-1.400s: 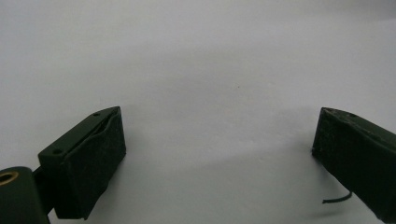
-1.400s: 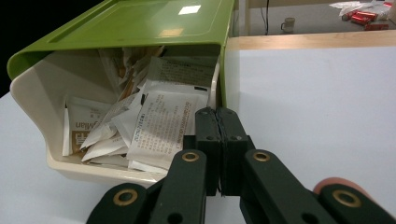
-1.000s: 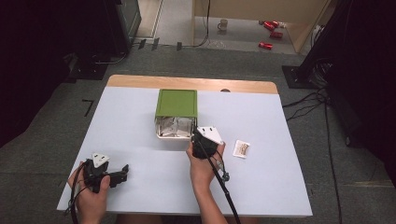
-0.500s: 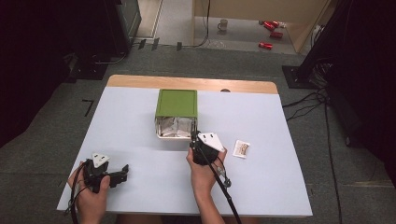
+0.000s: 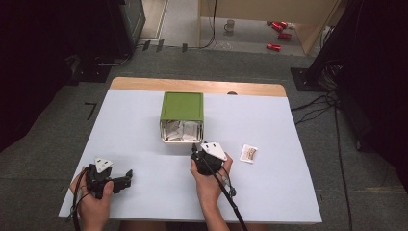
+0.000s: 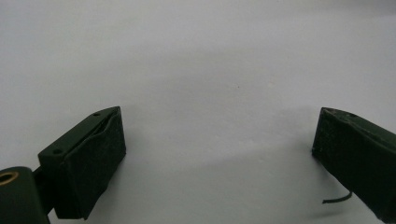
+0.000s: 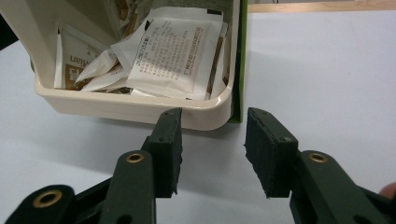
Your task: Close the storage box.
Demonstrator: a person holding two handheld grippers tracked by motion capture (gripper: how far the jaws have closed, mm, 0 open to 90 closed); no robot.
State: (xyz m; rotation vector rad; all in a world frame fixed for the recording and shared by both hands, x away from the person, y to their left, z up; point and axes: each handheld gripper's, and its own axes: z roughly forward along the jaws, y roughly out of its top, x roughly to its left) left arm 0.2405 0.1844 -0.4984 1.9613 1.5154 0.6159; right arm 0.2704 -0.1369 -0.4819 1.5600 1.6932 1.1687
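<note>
Fingers (image 6: 88, 168) of the left gripper (image 5: 126, 177) stand wide apart over bare white tabletop (image 5: 144, 144), with nothing between them; that gripper sits in the left hand (image 5: 94, 199) at the near left corner. A short dark thread sticks out beside the far finger in the left gripper view. Nearer the middle, the right hand (image 5: 209, 175) holds the right gripper (image 5: 194, 150), a cable trailing back from it toward the near edge. Its fingers (image 7: 169, 149) are parted with a clear gap and grip nothing; their tips lie just short of the cream rim of the open box (image 7: 130, 105). Just to the right of this gripper a small printed sachet (image 5: 248, 153) lies flat on the tabletop. Beyond the fingers, the box holds a loose pile of white and brown sachets (image 7: 173, 51), and its green lid (image 5: 182, 106) covers the rear part. Farther off, a wooden strip (image 5: 197, 86) edges the tabletop, and on the floor beyond stand a mug (image 5: 230, 25) and red cans (image 5: 278, 30).
</note>
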